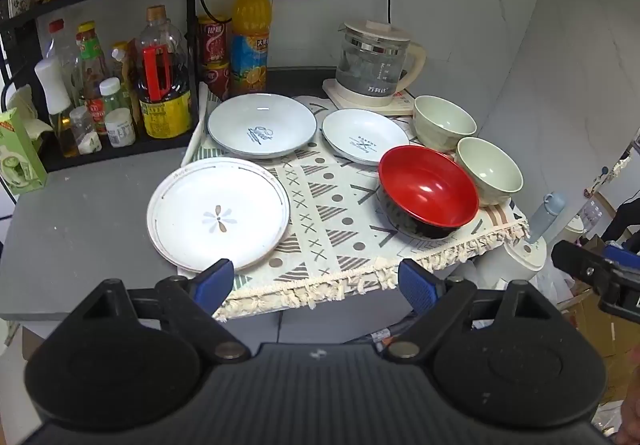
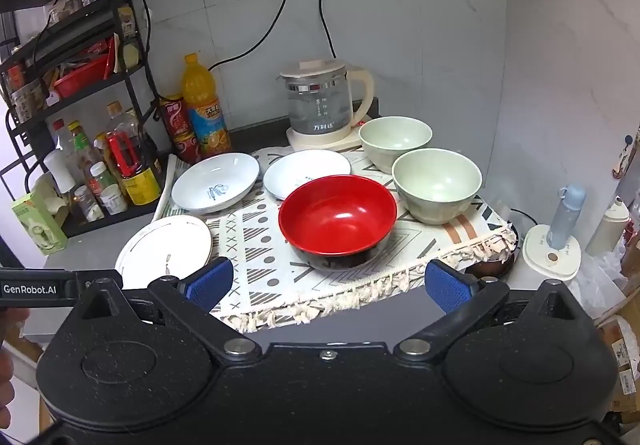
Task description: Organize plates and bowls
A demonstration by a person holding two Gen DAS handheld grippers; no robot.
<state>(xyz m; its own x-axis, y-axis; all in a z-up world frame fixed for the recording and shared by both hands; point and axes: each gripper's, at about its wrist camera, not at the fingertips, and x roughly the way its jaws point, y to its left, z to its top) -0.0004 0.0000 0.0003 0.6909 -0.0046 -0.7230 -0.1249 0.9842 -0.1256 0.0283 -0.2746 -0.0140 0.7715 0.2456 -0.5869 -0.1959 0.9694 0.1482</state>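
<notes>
On the patterned cloth (image 1: 320,213), the flower plate (image 1: 218,215) lies just ahead of the left gripper (image 1: 316,285), whose jaws are spread and empty. The red bowl (image 2: 338,221) sits ahead of the right gripper (image 2: 328,283), likewise spread.

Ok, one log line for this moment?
stage: start, nothing gripped | left tool: open | right tool: open | three plates, red bowl, two green bowls: unstacked on mat

The left gripper (image 1: 316,285) is held level at the near edge of the scene, its blue-padded fingers (image 1: 214,281) spread wide apart and holding nothing. The right gripper (image 2: 328,283) sits just to its right, equally wide and empty, pointing the same way.
</notes>
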